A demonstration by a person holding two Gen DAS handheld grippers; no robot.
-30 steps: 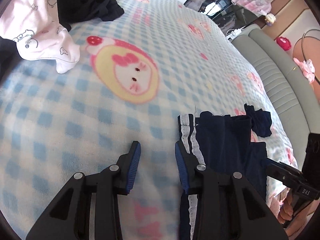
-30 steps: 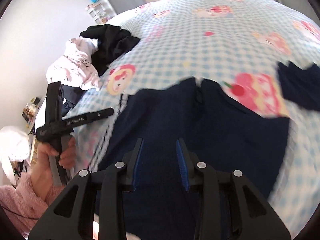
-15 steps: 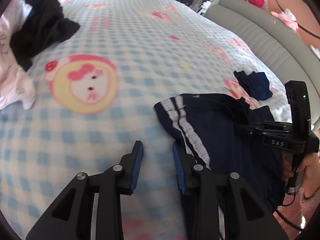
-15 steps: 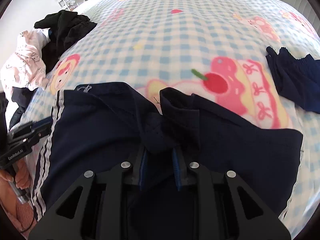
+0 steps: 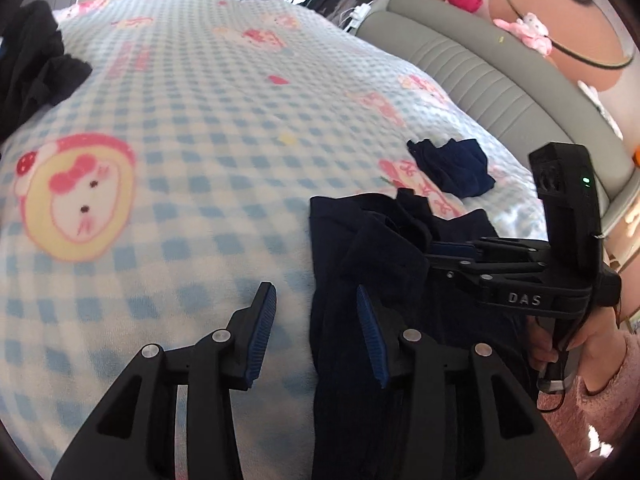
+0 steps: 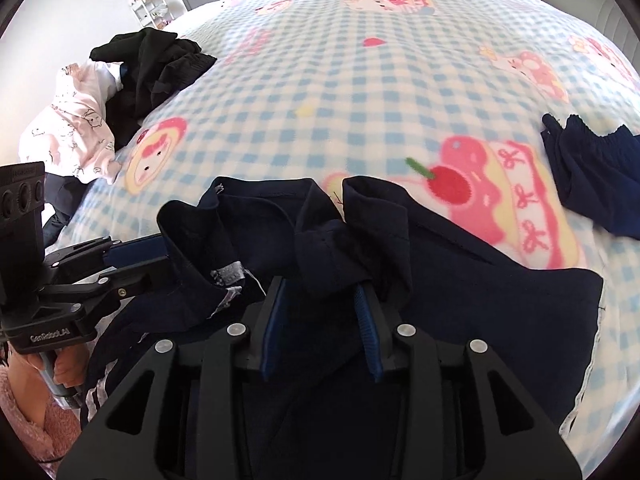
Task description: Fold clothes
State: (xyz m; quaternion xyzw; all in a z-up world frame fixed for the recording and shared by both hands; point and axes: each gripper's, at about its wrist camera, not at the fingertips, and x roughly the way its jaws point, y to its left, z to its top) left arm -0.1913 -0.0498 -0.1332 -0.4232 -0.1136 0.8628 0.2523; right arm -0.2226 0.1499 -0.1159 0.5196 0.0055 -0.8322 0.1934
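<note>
A navy garment [image 6: 460, 292] with white side stripes [image 6: 96, 396] lies on the blue checked blanket [image 6: 360, 92]; its left part is folded inward, showing a grey label [image 6: 228, 272]. My right gripper [image 6: 320, 304] points down at the collar area. Its jaws are opening, and a hump of navy cloth still sits between the pads and drapes over the right fingertip. My left gripper [image 5: 316, 316] is also opening; the garment [image 5: 360, 360] has its left edge between the fingers, untouched by the pads. The left gripper [image 6: 156, 258] shows beside the folded flap, and the right gripper [image 5: 436, 254] at the collar.
A small navy piece [image 6: 592, 176] lies right of the garment. A black clothes heap [image 6: 152, 64] and a white printed garment [image 6: 68, 128] sit at the far left of the bed. A grey padded edge [image 5: 480, 64] runs along the right. Hands [image 5: 560, 344] hold the handles.
The striped left edge has been folded inward, hiding its stripes in the left view. My right gripper closed on the collar fold, then widened. My left gripper rolled and widened.
</note>
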